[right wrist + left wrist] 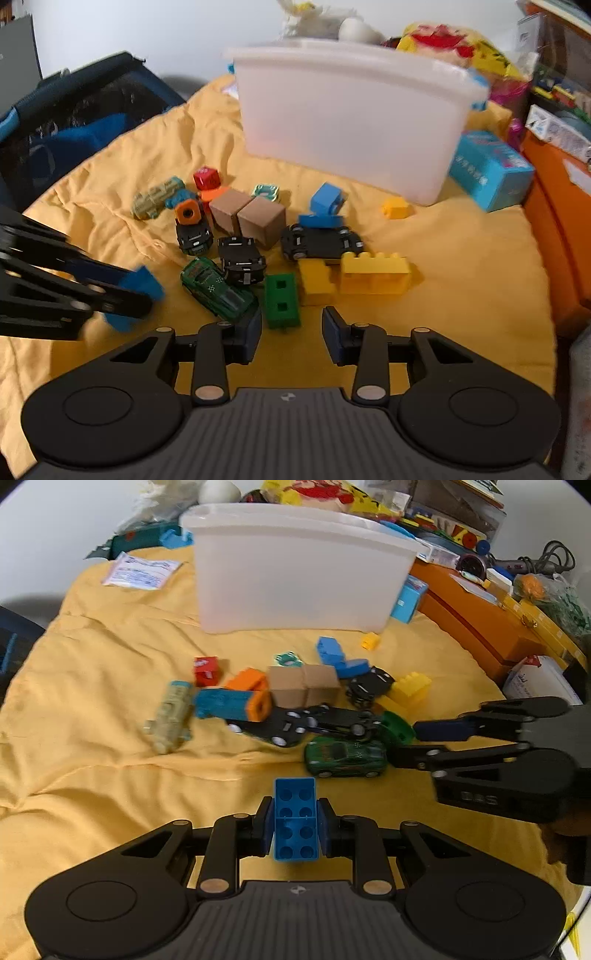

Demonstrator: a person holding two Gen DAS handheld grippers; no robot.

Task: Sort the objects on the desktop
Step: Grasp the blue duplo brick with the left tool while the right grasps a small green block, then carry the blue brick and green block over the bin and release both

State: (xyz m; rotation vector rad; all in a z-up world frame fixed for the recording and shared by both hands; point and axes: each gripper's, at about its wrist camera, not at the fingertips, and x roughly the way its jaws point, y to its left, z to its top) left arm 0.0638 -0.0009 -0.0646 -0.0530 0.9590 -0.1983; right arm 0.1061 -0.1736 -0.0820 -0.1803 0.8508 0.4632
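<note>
The yellow cloth is soft, matt and wrinkled. The tub is smooth, milky, translucent plastic. The blue brick is moulded plastic with a slight sheen. The green car looks glossy, painted. Two brown cubes look matt, like cardboard or wood.

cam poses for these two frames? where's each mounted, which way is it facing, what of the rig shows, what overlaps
Left wrist: sits on the left gripper, looks forward over the yellow blanket at the white bin; its own fingers clamp a blue brick, the right gripper enters from the right.
Right wrist: sits on the right gripper, open, just short of the green brick; faces the same bin; the left gripper with the blue brick enters from the left.
Shared: bin, green car, yellow bricks.
</note>
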